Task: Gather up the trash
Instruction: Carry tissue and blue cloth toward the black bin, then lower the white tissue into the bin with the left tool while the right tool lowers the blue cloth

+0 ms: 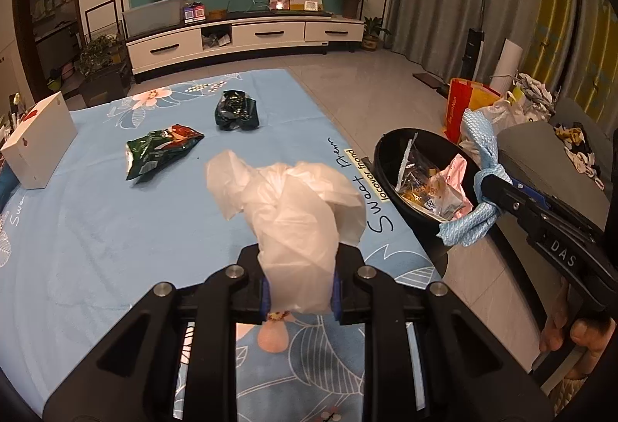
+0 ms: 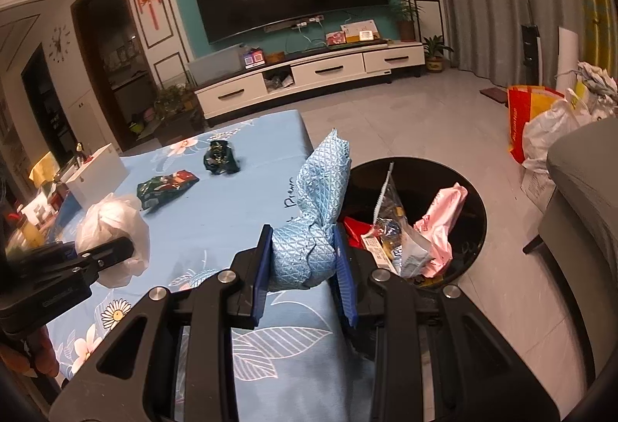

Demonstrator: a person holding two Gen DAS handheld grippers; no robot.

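Note:
My left gripper is shut on a crumpled white plastic bag, held above the blue flowered tablecloth. My right gripper is shut on a bunched light-blue cloth, held at the table's right edge next to the black trash bin. The bin holds wrappers and a pink bag. In the left wrist view the right gripper hovers over the bin's rim with the cloth. Two pieces of trash lie on the table: a green snack wrapper and a dark crumpled wrapper.
A white box stands at the table's left edge. A grey sofa sits right of the bin, with a red-and-yellow bag and white bags behind it. A TV stand lines the far wall across open floor.

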